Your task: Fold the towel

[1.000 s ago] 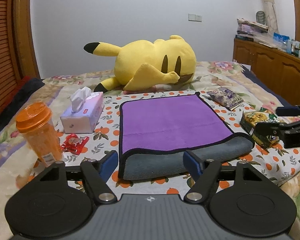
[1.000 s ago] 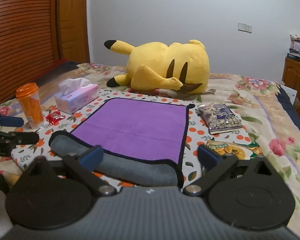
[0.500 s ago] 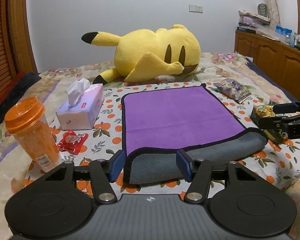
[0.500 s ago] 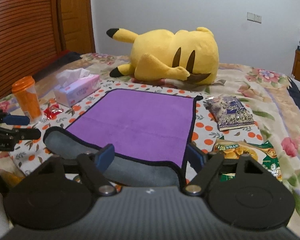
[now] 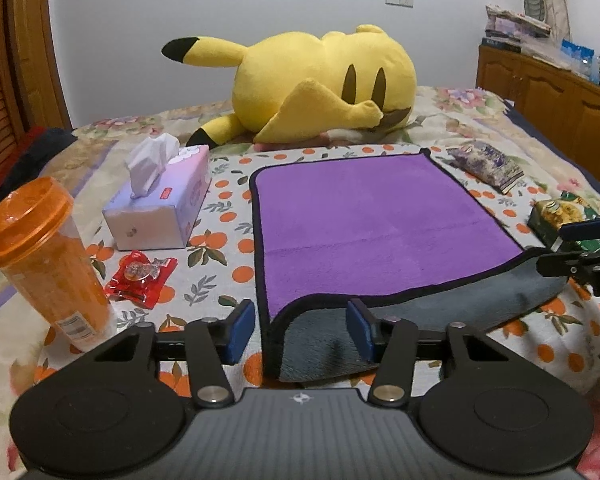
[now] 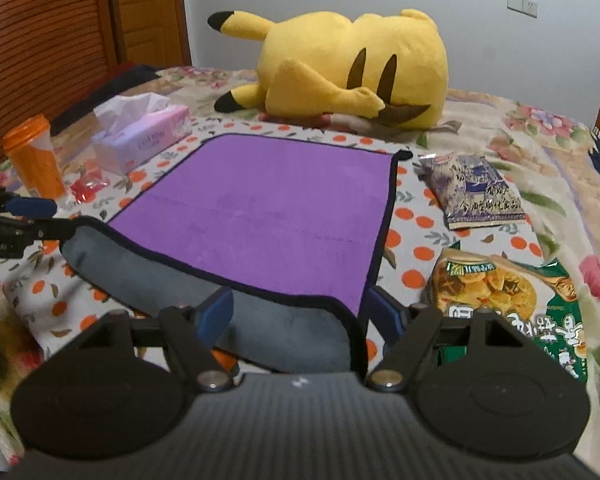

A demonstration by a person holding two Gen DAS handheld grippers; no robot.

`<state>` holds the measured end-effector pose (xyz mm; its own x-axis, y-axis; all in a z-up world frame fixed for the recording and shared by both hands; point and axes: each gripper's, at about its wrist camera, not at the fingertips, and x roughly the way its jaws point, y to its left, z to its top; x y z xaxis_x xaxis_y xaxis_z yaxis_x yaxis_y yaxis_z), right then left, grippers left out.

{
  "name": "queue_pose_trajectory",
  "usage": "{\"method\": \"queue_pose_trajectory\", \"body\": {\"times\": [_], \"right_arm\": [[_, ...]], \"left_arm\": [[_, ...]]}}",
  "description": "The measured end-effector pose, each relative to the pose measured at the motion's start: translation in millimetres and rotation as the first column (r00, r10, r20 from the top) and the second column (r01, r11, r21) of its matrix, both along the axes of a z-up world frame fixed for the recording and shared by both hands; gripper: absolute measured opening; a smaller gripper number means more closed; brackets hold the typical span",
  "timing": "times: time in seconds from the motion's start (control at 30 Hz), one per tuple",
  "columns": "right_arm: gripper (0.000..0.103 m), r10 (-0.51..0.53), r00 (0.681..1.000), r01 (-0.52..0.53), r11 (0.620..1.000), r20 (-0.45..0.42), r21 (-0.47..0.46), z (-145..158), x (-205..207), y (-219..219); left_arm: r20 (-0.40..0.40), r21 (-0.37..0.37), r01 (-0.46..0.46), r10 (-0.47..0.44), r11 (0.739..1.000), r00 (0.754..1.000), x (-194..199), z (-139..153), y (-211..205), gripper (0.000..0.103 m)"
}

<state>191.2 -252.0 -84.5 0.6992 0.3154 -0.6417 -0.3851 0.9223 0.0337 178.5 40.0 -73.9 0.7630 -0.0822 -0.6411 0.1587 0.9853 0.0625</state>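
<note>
A purple towel [image 5: 372, 224] with black trim lies flat on the bed; its near edge is turned up and shows the grey underside [image 5: 420, 316]. It also shows in the right wrist view [image 6: 268, 208]. My left gripper [image 5: 300, 330] is open, its blue pads either side of the near left corner. My right gripper [image 6: 300, 316] is open around the near right corner. The right gripper also shows at the right edge of the left wrist view [image 5: 580, 248], and the left gripper at the left edge of the right wrist view [image 6: 20, 216].
A yellow plush [image 5: 320, 84] lies behind the towel. A tissue box [image 5: 160, 204], an orange bottle [image 5: 40, 260] and a red wrapper [image 5: 142, 276] sit to its left. Snack packets [image 6: 476, 192] [image 6: 508, 296] lie to its right. A wooden cabinet [image 5: 560, 92] stands at far right.
Both grippers have moved forward and down to the towel's near corners. Their jaws have narrowed a little around the raised edge.
</note>
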Motion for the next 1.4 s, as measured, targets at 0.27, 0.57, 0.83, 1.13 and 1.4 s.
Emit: {"method": "queue_pose_trajectory", "body": {"times": [0.27,0.57,0.83,1.13,1.4], "right_arm": [[0.066,-0.004,0.999,0.005,1.0,-0.051,0.016,-9,10,-7],[0.059,-0.004,0.994,0.006,1.0,-0.109,0.021,-17,15,-10],[0.059,-0.021,0.99,0.024,1.0,-0.138,0.015,-20,18,-15],[0.024,-0.022,0.988,0.021,1.0,-0.155,-0.012,-24,19,-14],[0.006,-0.026,0.987,0.026,1.0,-0.157,-0.005,-23,20,-19]], "left_arm": [[-0.053,-0.016,-0.002,0.001,1.0,0.999,12,-10,6,0.035],[-0.097,-0.042,0.001,-0.005,0.999,0.995,14,-16,7,0.033],[-0.106,-0.015,0.003,-0.005,1.0,0.994,13,-21,5,0.033],[-0.108,-0.018,0.024,-0.025,1.0,0.994,12,-21,3,0.012],[-0.092,-0.023,0.032,-0.034,0.999,0.995,10,-19,1,0.007]]}}
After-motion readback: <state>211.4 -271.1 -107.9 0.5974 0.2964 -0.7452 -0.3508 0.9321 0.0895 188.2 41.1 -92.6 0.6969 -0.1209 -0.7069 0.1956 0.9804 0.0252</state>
